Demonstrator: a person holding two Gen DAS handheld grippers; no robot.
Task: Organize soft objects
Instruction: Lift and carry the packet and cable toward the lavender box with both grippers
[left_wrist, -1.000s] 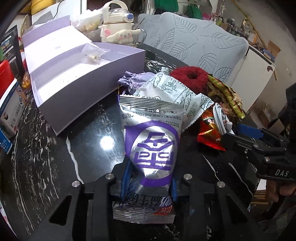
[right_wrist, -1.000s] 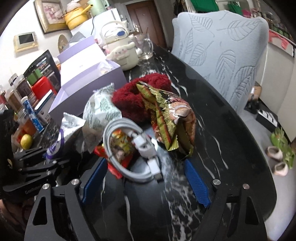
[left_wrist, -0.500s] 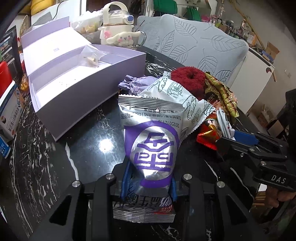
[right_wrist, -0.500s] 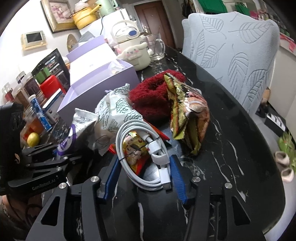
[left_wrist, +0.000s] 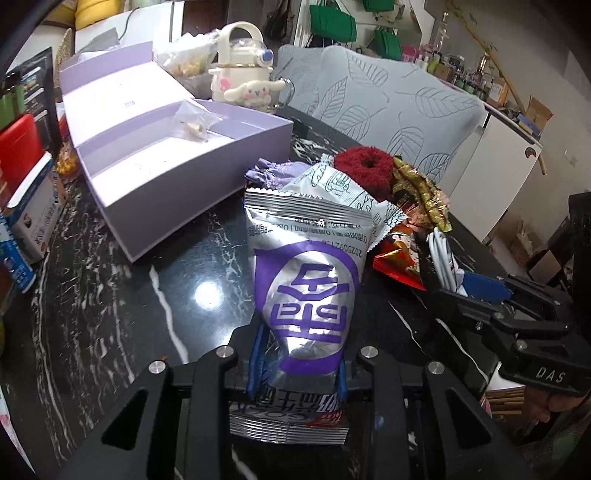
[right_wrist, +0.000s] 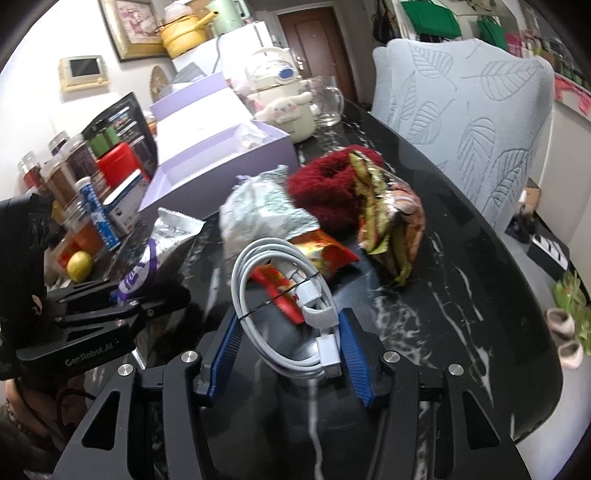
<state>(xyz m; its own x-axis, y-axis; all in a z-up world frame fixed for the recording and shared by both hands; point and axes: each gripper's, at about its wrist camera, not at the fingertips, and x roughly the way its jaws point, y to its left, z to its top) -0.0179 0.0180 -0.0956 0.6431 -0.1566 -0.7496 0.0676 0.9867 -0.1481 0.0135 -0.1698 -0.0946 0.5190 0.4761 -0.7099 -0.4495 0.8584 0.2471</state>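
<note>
My left gripper (left_wrist: 297, 363) is shut on a silver and purple snack packet (left_wrist: 308, 280) and holds it above the black marble table (left_wrist: 110, 302). My right gripper (right_wrist: 288, 354) is shut on a coiled white cable (right_wrist: 284, 295), lifted a little off the pile. The pile holds a white and green packet (right_wrist: 262, 210), a red fluffy scrunchie (right_wrist: 325, 188), a red snack packet (right_wrist: 317, 254), a gold and green packet (right_wrist: 388, 218) and a lilac cloth (left_wrist: 273, 173). An open lilac box (left_wrist: 173, 155) stands at the back left.
A Cinnamoroll bottle (left_wrist: 243, 81) and a glass mug (right_wrist: 328, 99) stand behind the box. Jars, cartons and a lemon (right_wrist: 79, 266) line the table's left edge. A leaf-patterned chair (right_wrist: 465, 107) stands at the right. The table's rounded edge (right_wrist: 535, 387) is near right.
My right gripper moved in around the white cable, closed on it and lifted it. My left gripper kept hold of the purple packet and drew back slightly.
</note>
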